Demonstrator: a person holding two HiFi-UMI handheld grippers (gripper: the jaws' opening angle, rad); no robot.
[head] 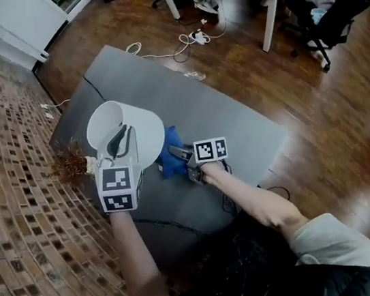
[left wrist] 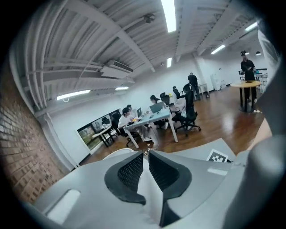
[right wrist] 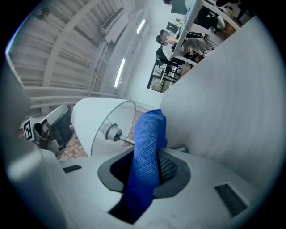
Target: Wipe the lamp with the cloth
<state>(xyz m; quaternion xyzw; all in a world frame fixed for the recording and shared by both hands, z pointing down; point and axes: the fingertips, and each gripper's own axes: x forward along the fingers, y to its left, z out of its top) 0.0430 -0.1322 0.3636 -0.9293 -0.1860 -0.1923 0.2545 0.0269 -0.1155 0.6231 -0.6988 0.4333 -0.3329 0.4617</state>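
The left gripper [left wrist: 145,154] has its ribbed black pads pressed together on a thin white sheet, the wall of the lamp's [head: 128,135] shade [left wrist: 117,153] at its rim. From the head view this gripper comes at the shade from the near side, and its marker cube sits just below the rim.

The right gripper [right wrist: 149,152] is clamped on the cloth [right wrist: 149,129], a blue, nubbly-woven piece bunched into a thick fold. The fold stands up past the fingertips and trails down behind the pads. This gripper sits just to the right of the lamp, and the cloth reaches toward the shade's outer wall. Whether the cloth touches the wall I cannot tell.

The shade is a smooth, matte white cone with its tip cut off, hollow and open. In the right gripper view its mouth faces the camera. Inside sits a pale, round socket [right wrist: 111,131] on a thin metal rod, and the rest of the interior is bare white wall.

The lamp rests on a flat grey table [head: 236,122] with a dull finish, toward its left edge. Close against the lamp's left side is a brown, bristly tuft [head: 70,164] — dry and ragged. Further left of the lamp the floor is brick-patterned [head: 14,204], and to the right, beyond the table, it is glossy wood boards [head: 344,106].
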